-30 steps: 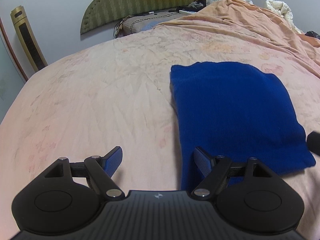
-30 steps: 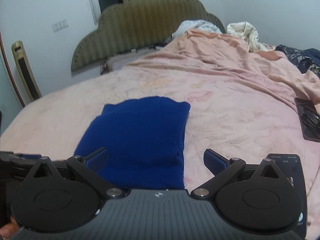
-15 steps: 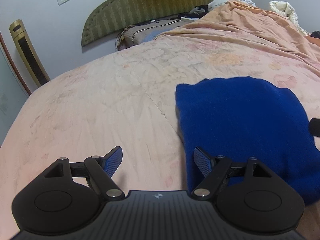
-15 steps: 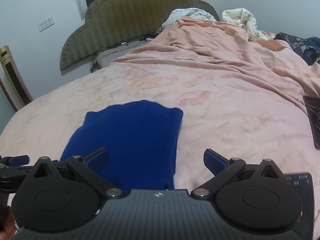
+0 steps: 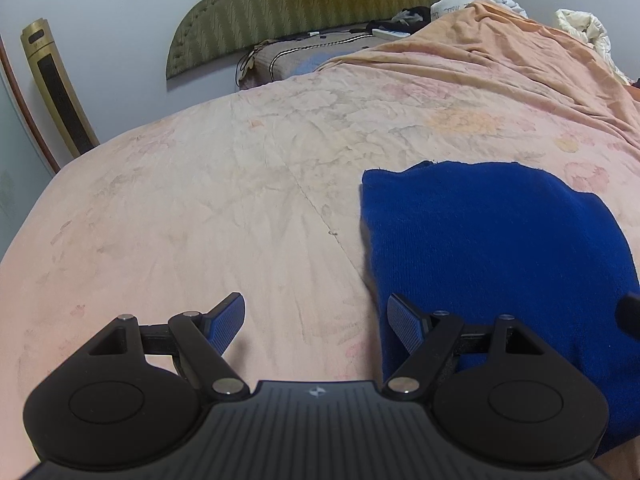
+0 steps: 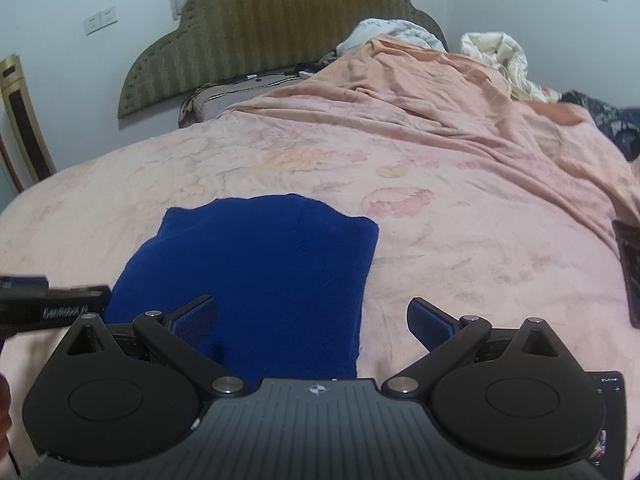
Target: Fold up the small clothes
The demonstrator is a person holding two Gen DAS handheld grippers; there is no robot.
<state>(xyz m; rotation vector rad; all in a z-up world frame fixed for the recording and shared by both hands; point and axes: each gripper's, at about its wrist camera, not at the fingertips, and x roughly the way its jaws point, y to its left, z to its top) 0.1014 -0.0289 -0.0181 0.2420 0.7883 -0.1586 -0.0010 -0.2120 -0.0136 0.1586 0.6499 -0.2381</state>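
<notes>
While the blue garment (image 5: 492,248) lies folded, each hand-held gripper (image 5: 316,324) (image 6: 312,318) gapes wide, holding nothing.

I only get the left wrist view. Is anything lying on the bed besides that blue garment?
Observer: Yes. The right wrist view shows a dark phone at the bed's right edge, apart from the folded blue garment.
Visitor: Is the other gripper holding the cloth?
Observer: No. The right gripper is open, straddling the garment's near right edge.
Visitor: Anything near the pillows?
Observer: A dark patterned fabric lies at the far right.
</notes>
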